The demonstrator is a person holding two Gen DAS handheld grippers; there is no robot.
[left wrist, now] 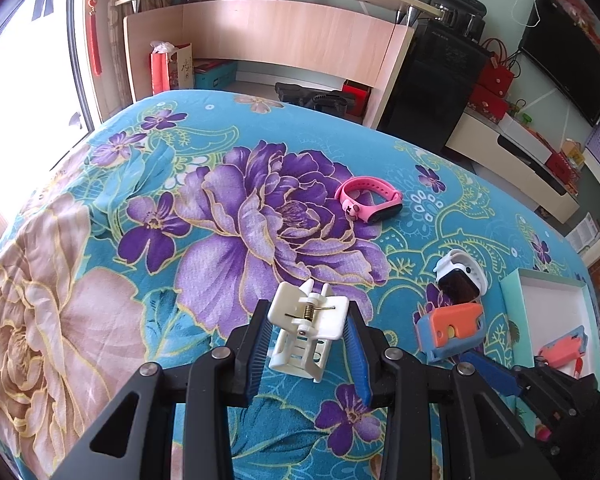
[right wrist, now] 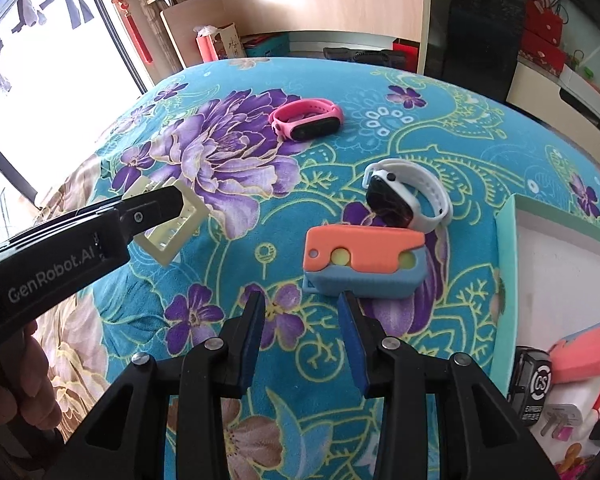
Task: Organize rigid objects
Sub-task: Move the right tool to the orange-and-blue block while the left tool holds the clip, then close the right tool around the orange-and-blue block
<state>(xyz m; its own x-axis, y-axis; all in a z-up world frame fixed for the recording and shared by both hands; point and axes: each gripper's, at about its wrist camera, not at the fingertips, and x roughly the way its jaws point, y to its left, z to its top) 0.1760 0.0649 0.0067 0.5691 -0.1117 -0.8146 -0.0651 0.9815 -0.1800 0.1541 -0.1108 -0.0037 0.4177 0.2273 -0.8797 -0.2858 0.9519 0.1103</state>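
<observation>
My left claw (left wrist: 307, 334) was clenched on a white spring clip (left wrist: 308, 330), its blue pads pressing the clip's two sides, held above the flowered blue cloth (left wrist: 100, 240). In my right camera that same claw (right wrist: 156, 208) reached in from nine o'clock, with the clip (right wrist: 172, 228) at its tip and a hand (right wrist: 16, 392) showing at the lower left edge.

My right claw (right wrist: 302, 334) was closed as far as it went, a gap between its blue pads and nothing between them. Just past its tips, toward one o'clock, lay an orange and blue toy knife (right wrist: 364, 264) flat on the cloth. Behind that, touching it at one o'clock, sat a white smartwatch (right wrist: 412, 200) with its dark screen tilted up. Well beyond, at twelve o'clock, lay a pink fitness band (right wrist: 306, 120).

At three o'clock stood an open box with a pale green rim (right wrist: 504, 240) and white floor. In its near corner lay an orange toy piece (right wrist: 576, 356), a black round-marked item (right wrist: 534, 384) and a white plug (right wrist: 556, 420).
</observation>
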